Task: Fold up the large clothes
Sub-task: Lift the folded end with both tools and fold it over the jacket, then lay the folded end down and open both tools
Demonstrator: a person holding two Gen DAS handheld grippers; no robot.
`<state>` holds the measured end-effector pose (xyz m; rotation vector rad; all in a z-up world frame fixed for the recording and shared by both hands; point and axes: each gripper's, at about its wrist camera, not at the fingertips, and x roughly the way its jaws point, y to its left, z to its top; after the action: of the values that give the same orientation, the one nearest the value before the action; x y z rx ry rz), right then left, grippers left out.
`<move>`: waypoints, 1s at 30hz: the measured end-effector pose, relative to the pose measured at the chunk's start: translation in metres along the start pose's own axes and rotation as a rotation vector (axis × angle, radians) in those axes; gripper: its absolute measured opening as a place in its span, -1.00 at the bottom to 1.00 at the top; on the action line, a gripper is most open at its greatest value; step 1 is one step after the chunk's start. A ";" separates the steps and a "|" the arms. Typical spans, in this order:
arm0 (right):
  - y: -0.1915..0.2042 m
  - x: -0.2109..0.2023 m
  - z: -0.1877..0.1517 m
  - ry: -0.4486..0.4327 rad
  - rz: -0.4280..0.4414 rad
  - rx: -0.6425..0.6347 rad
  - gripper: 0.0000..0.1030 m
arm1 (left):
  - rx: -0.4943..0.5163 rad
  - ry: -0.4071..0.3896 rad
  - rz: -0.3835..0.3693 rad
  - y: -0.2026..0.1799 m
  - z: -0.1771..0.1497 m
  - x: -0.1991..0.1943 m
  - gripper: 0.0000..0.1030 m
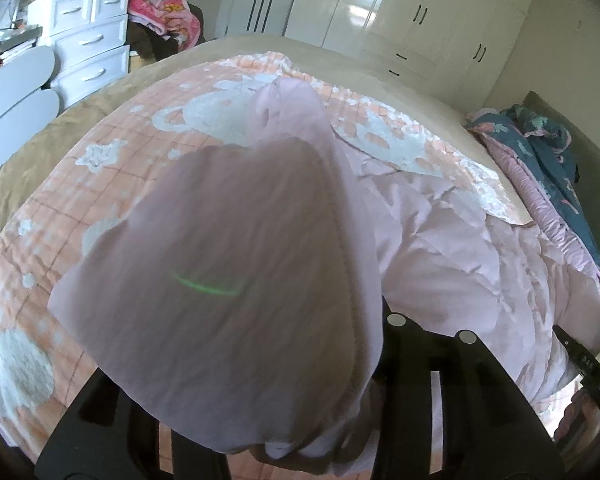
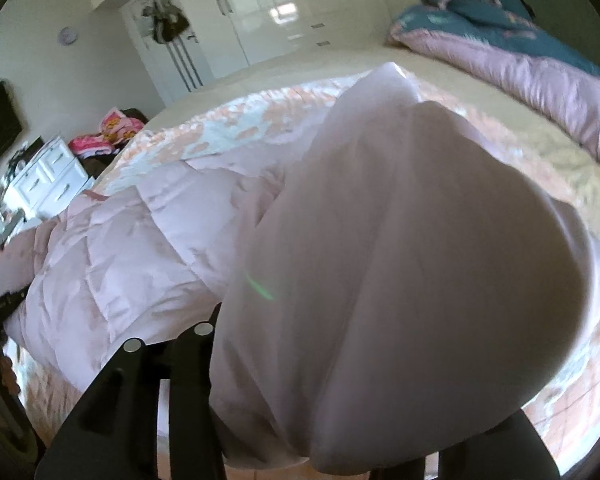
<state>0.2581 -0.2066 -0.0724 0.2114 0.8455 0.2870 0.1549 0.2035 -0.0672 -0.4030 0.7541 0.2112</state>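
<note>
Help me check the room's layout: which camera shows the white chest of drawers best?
The left wrist view: the white chest of drawers sits large and sharp at upper left. The right wrist view shows it small, blurred at the left edge.

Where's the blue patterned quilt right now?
The blue patterned quilt lies bunched at the bed's far right in both views, beyond the pink jacket.

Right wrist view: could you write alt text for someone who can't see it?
A pale pink puffy coat lies on a bed, one fold of it draped over the right gripper and filling the foreground. White wardrobes stand behind.
</note>
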 end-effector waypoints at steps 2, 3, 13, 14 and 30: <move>-0.002 0.003 -0.003 0.010 -0.003 0.015 -0.14 | -0.005 0.002 0.003 0.001 -0.002 0.001 -0.33; -0.002 0.004 -0.003 0.014 -0.001 0.026 -0.09 | -0.004 0.003 0.006 0.001 -0.002 0.001 -0.32; -0.027 -0.005 -0.022 0.048 0.004 0.126 0.43 | -0.022 0.020 0.001 0.007 -0.008 0.001 -0.23; -0.028 -0.008 -0.024 0.049 0.003 0.132 0.47 | -0.026 0.022 0.001 0.008 -0.009 0.001 -0.20; -0.033 -0.087 -0.054 -0.034 -0.072 0.049 0.90 | -0.037 0.024 -0.002 0.022 -0.027 -0.041 0.24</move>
<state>0.1683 -0.2629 -0.0557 0.2303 0.8252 0.1954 0.1018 0.2100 -0.0629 -0.4417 0.7737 0.2189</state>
